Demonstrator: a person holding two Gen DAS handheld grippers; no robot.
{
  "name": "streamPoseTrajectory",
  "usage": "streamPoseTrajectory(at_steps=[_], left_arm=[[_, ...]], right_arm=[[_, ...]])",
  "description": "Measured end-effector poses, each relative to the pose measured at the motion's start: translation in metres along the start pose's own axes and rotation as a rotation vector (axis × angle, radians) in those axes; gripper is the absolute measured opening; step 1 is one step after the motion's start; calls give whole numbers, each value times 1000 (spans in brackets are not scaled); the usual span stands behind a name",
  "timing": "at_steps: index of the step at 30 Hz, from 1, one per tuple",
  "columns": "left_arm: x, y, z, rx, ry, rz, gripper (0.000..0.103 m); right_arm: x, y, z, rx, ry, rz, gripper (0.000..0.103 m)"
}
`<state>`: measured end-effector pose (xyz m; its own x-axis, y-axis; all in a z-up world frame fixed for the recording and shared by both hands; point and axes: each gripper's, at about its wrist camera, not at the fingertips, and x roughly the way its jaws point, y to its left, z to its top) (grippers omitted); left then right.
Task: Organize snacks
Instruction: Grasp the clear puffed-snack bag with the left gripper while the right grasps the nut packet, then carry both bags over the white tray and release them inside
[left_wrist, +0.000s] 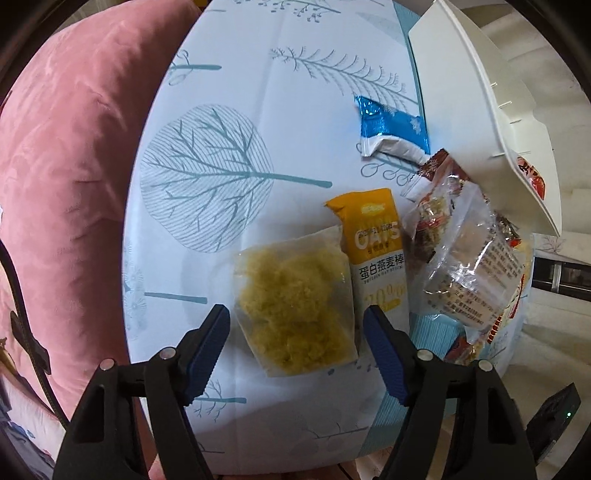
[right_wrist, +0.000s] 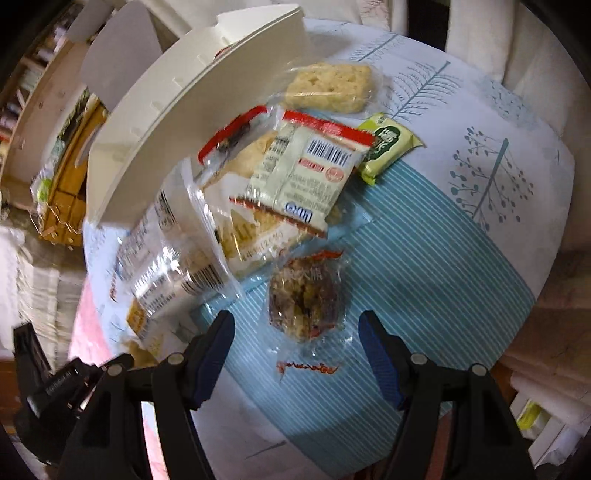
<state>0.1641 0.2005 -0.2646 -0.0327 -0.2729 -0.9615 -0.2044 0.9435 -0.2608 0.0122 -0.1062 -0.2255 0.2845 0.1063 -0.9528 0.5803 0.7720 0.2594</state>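
— Left gripper (left_wrist: 295, 325): hanging jaws apart over the table, gripping nothing; straddling the clear packet of yellow crumbly snack (left_wrist: 295, 310), pads not yet touching the wrapper on either side.

— Packet's axis?

— Running roughly away from the camera, near end tilting slightly rightward; lying between the fingers rather than across them, so closing on its two long edges. Sitting flat on the tree-print tablecloth (left_wrist: 229, 122).

— Crowding the grip?

— Right edge touching, perhaps slightly overlapping, the orange oat bar (left_wrist: 375, 254); right pad standing over that seam, so risking catching both wrappers. Further right, a heap of clear-wrapped snacks (left_wrist: 461, 258) leaning against the white tray (left_wrist: 480, 96); blue wrapper (left_wrist: 391, 129) lying beyond, well apart. Pink cushion (left_wrist: 74, 166) bordering the table's left side, out of the way.

— Right gripper (right_wrist: 295, 343)?

— Likewise spread and empty, pointing steeply down at a clear-wrapped dark nut cluster (right_wrist: 306, 299) lying on the striped blue patch of cloth. Wrapper's long axis running toward the camera, crimped red end nearest; cluster centred between the fingers.

— Neighbours there?

— Pile of red-edged cracker packets (right_wrist: 295, 177) just beyond, its nearest corner almost touching the cluster's far end; green sachet (right_wrist: 388, 147) and pale rice cake (right_wrist: 332, 88) farther off. White tray rising at upper left, behind the pile.

— Nearer arm for each?

— Each gripper already over its own item; judging no crossing needed, only descending and closing.
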Motion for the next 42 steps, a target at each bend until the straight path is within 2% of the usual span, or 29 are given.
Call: streamPoseTrajectory(at_steps=[5, 10, 13, 18, 19, 24, 32, 37, 40, 42], left_arm=[[10, -2, 0, 5, 2, -26, 62], [15, 9, -2, -33, 4, -63, 51], [19, 15, -3, -50, 5, -100, 49], [23, 21, -6, -48, 6, -135, 44], [23, 27, -5, -59, 9, -149, 43], [24, 41, -6, -102, 14, -183, 39], [10, 65, -16, -202, 33, -128, 36], [-8, 74, -23, -244, 24, -110, 36], [-24, 67, -31, -228, 38, -129, 36], [-34, 58, -33, -202, 31, -108, 36]], right_arm=[[11, 15, -3, -55, -6, -21, 65], [26, 30, 0, -103, -1, -85, 61], [34, 42, 0, -134, 2, -116, 60], [46, 56, -2, -186, 19, -189, 49], [50, 64, -2, -211, 30, -216, 45], [58, 79, 1, -249, 93, -235, 44], [69, 87, 22, -240, 236, -248, 43], [63, 52, 41, -142, 370, -195, 43], [61, 40, 50, -118, 419, -198, 43], [60, 28, 58, -87, 453, -202, 43]])
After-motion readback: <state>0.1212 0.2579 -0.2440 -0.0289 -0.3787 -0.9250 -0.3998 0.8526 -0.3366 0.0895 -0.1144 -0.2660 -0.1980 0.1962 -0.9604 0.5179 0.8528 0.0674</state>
